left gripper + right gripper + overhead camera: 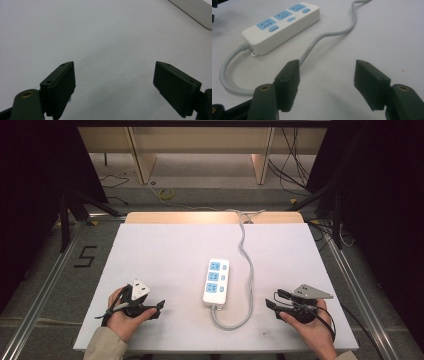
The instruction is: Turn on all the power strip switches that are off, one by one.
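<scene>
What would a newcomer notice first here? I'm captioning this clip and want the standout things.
The white power strip with blue sockets lies at the middle of the white table, its grey cord looping from its near end and snaking away to the far edge. On either side a hand rests a gripper on the table: the left gripper and the right gripper, both with fingers open and empty.

One sign could be read: a black figure "5" point(86, 256) was marked on the grey floor point(47, 265), at about nine o'clock from the white table point(165, 245), just beside its left edge. The white power strip point(216, 282) carried blue socket faces, but any lettering on it was too small to read.
</scene>
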`<state>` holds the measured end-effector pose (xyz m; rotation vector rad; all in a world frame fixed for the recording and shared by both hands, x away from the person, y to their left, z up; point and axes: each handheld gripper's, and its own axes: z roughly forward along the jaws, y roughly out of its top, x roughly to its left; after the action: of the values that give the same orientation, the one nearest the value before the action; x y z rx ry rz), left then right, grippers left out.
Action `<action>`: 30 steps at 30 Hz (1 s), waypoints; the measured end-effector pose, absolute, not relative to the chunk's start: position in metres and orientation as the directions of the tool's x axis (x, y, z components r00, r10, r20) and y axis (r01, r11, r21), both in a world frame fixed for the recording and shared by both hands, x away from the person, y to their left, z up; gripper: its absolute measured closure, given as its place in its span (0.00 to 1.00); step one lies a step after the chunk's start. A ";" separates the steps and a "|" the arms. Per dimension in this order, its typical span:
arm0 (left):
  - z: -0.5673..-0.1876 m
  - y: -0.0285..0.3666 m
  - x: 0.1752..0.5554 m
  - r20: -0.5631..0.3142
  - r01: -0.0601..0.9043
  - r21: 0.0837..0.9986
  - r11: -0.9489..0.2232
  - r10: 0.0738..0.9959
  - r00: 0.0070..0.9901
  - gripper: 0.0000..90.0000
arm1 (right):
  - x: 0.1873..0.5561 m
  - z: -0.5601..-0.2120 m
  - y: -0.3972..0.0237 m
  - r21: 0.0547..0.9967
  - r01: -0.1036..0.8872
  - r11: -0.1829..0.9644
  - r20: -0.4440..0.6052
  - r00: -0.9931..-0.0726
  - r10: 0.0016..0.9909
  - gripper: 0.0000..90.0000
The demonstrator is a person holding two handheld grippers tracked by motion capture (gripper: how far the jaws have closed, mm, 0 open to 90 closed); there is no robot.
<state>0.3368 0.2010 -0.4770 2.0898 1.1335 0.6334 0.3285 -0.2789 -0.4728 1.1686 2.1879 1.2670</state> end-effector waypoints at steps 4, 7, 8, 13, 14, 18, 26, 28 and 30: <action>-0.478 0.201 0.336 0.101 0.536 0.739 -0.408 0.853 0.511 0.20 | 0.328 -0.472 -0.278 0.827 0.488 0.279 0.088 -0.602 0.793 0.43; -0.477 0.201 0.336 0.102 0.532 0.742 -0.407 0.853 0.512 0.20 | 0.327 -0.470 -0.276 0.829 0.480 0.287 0.077 -0.605 0.792 0.43; -0.477 0.201 0.336 0.101 0.531 0.743 -0.407 0.853 0.512 0.20 | 0.326 -0.469 -0.276 0.824 0.484 0.294 0.073 -0.606 0.792 0.43; -0.478 0.202 0.336 0.103 0.532 0.742 -0.407 0.854 0.510 0.21 | 0.328 -0.465 -0.272 0.806 0.489 0.334 0.047 -0.616 0.787 0.54; -0.478 0.202 0.336 0.103 0.532 0.743 -0.406 0.855 0.508 0.21 | 0.328 -0.464 -0.272 0.798 0.491 0.349 0.037 -0.618 0.785 0.58; -0.478 0.202 0.337 0.103 0.534 0.745 -0.399 0.861 0.498 0.21 | 0.331 -0.459 -0.270 0.777 0.500 0.382 0.020 -0.627 0.779 0.76; -0.478 0.203 0.337 0.105 0.536 0.745 -0.398 0.862 0.496 0.21 | 0.336 -0.450 -0.267 0.723 0.535 0.438 0.002 -0.635 0.772 1.00; -0.478 0.203 0.337 0.101 0.538 0.746 -0.393 0.865 0.492 0.21 | 0.337 -0.448 -0.267 0.714 0.542 0.443 0.005 -0.637 0.771 1.00; -0.477 0.203 0.337 0.103 0.538 0.746 -0.394 0.865 0.491 0.22 | 0.339 -0.447 -0.265 0.706 0.546 0.450 0.005 -0.640 0.769 1.00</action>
<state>0.3370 0.2033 -0.4775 2.0842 1.1495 0.6463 0.3391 -0.2650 -0.4466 1.1231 2.3893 0.9917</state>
